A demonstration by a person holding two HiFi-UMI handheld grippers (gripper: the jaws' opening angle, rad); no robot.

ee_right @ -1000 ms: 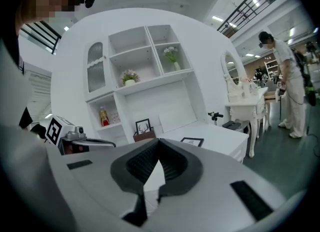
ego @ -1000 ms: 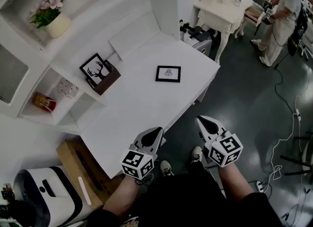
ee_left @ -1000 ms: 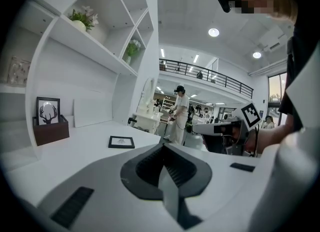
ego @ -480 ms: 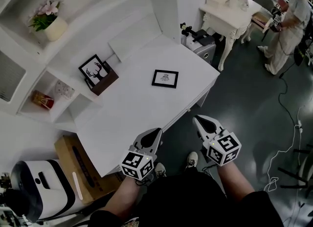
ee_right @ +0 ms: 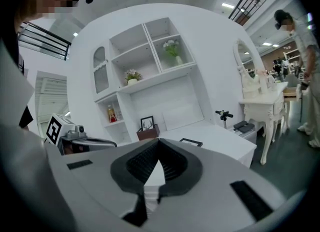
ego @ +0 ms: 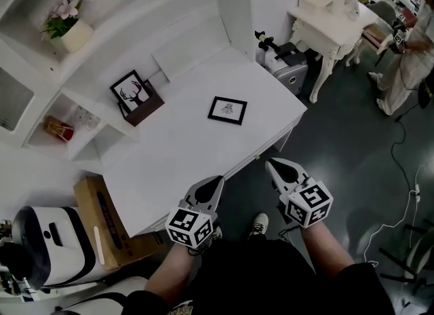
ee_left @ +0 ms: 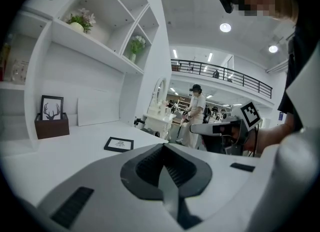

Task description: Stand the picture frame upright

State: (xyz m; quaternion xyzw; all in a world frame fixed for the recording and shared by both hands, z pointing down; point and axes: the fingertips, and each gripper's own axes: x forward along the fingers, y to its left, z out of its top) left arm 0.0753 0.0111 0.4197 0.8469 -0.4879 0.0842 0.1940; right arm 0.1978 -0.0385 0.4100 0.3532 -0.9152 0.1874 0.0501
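Head view: the picture frame (ego: 227, 110) lay flat on the white worktop (ego: 176, 151), nearer its far right corner than its near edge. A deer print in a brown box (ego: 133, 94) stood upright at the back left edge. The left gripper (ego: 217, 180) hovered over the near edge, and the right gripper (ego: 272, 165) hung just off it, above the dark floor; both were well apart from the frame.

Left gripper view: its jaws were clenched together on nothing, with the frame flat on the worktop beyond them.

Right gripper view: its jaws were likewise pressed together and empty, the frame lying farther off.
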